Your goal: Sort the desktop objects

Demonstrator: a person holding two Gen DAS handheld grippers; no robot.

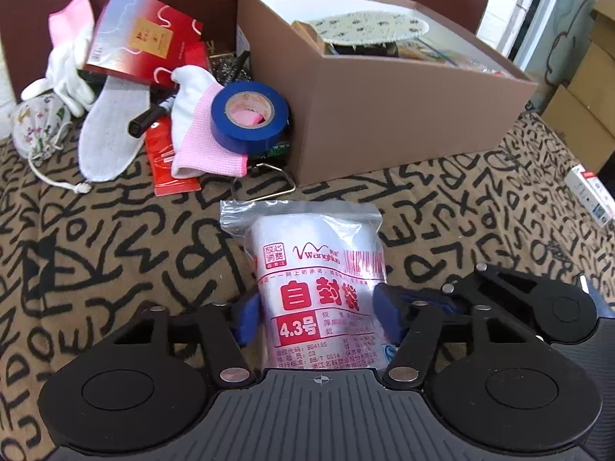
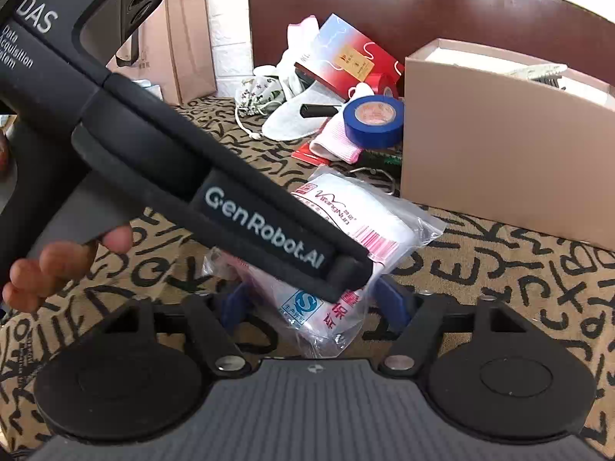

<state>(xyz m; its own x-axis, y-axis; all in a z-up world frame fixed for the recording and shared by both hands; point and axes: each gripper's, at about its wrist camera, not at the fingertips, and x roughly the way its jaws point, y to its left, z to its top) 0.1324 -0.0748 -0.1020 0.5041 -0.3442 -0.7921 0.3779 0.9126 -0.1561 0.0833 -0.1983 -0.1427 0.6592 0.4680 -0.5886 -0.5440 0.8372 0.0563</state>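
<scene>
A clear pack of zip bags with red print (image 1: 319,280) sits between the blue pads of my left gripper (image 1: 319,313), which is shut on its sides. In the right wrist view the same pack (image 2: 346,230) lies on the patterned cloth, partly hidden by the left gripper's black body (image 2: 230,207) that crosses in front. My right gripper (image 2: 313,307) is open, its blue pads on either side of the pack's near end without pressing it. A brown box (image 1: 384,115) holding several items stands behind the pack.
A pile lies left of the box: blue tape roll (image 1: 250,115), pink and white socks (image 1: 200,142), insole (image 1: 111,130), red book (image 1: 142,34), red packet (image 1: 169,161), floral pouch (image 1: 38,123). A dark headboard (image 2: 423,4) stands behind. Cardboard boxes (image 1: 592,88) stand at the right.
</scene>
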